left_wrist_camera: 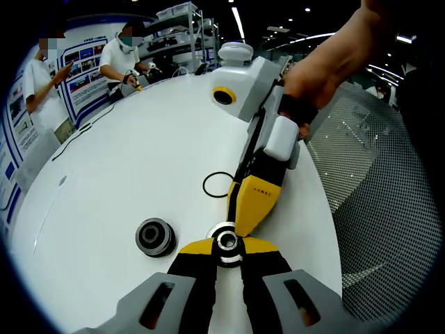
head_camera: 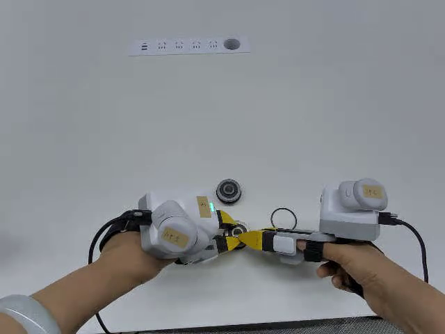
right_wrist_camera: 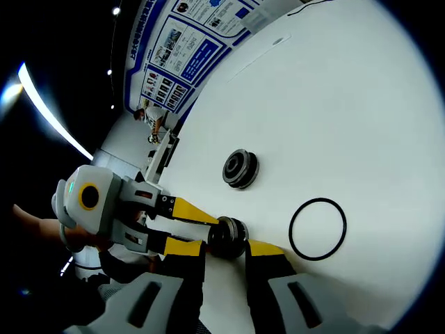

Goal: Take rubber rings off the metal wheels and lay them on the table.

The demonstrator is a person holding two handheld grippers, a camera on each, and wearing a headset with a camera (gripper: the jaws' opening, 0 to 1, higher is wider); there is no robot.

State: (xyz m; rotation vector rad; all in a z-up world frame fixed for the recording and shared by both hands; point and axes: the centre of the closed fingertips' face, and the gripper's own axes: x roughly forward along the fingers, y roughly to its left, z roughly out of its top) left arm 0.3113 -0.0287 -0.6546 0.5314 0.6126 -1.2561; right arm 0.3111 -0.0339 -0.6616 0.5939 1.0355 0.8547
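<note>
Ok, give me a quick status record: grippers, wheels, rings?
left hand-held gripper: shut on held wheel
right hand-held gripper: jaws either side of the same wheel, closed on it
second wheel: on the table, apart from both grippers
rubber ring: loose, lying flat on the table beside the right gripper

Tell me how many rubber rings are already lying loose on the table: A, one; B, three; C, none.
A: a single black rubber ring lies flat on the table, apart from the free wheel, while the other wheel sits between the jaws of the left gripper.
</note>
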